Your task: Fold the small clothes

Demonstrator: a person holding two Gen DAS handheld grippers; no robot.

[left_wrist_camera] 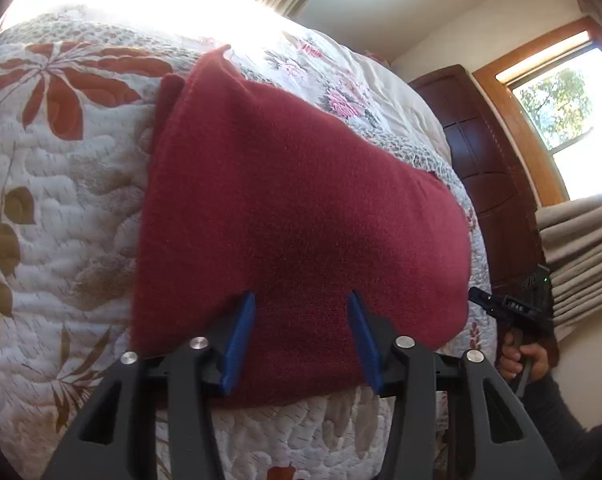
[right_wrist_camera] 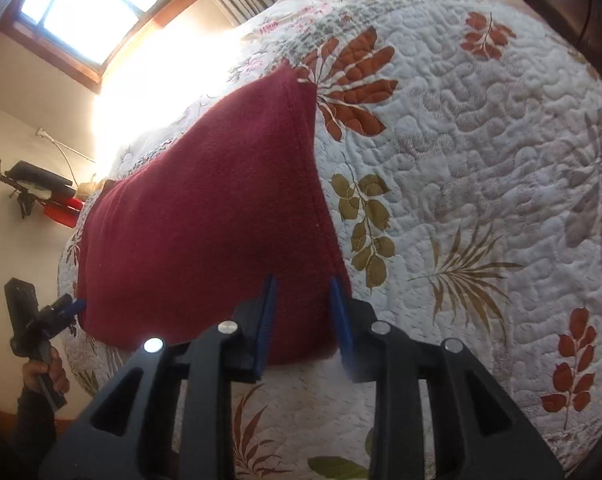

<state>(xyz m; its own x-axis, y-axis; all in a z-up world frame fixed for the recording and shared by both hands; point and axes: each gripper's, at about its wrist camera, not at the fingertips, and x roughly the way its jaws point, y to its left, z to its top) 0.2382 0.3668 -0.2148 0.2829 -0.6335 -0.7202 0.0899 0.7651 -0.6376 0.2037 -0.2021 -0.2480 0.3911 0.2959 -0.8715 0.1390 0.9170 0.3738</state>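
Note:
A dark red fleece cloth [left_wrist_camera: 293,200] [right_wrist_camera: 205,220] lies folded flat on a quilted bedspread [left_wrist_camera: 61,208] [right_wrist_camera: 461,160] with a leaf pattern. My left gripper [left_wrist_camera: 302,296] is open, its blue fingers [left_wrist_camera: 241,340] spread wide over the cloth's near edge. My right gripper [right_wrist_camera: 302,279] is open with a narrower gap, and its fingers [right_wrist_camera: 267,320] straddle the cloth's near right corner. The right wrist view shows the left gripper [right_wrist_camera: 75,306] with its tip at the cloth's near left corner. In the left wrist view the right gripper [left_wrist_camera: 477,294] sits just off the cloth's right edge, held by a hand [left_wrist_camera: 521,360].
A pink-flowered sheet [left_wrist_camera: 341,96] covers the far end of the bed. A dark wooden panel [left_wrist_camera: 481,152], a window [left_wrist_camera: 557,108] and bunched beige curtains [left_wrist_camera: 581,248] stand beyond the bed's side. A wall shelf [right_wrist_camera: 41,188] with small items hangs on the other side.

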